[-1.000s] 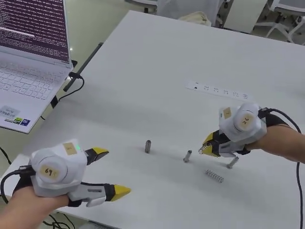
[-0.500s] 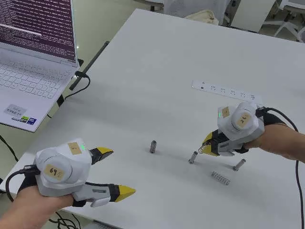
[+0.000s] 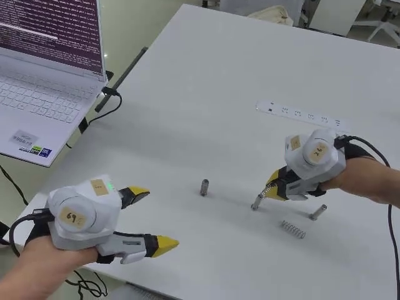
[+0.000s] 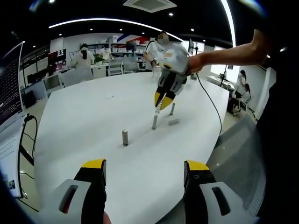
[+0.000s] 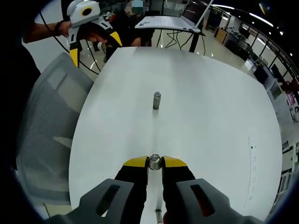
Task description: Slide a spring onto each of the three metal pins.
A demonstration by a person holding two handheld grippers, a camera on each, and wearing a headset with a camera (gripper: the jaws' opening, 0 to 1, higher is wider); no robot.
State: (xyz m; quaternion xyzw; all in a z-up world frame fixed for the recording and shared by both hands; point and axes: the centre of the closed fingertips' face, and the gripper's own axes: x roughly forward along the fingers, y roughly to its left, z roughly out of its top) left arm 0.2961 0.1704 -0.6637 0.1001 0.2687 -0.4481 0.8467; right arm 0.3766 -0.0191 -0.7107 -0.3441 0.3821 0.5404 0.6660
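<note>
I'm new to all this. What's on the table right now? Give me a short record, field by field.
Right hand-held gripper: shut on a spring, whose lower end is at the top of the middle pin
Left hand-held gripper: open, holding nothing
Left pin: appears to wear a spring already
Right pin: bare
Loose spring: lying on the table
Also there: laptop, power strip
</note>
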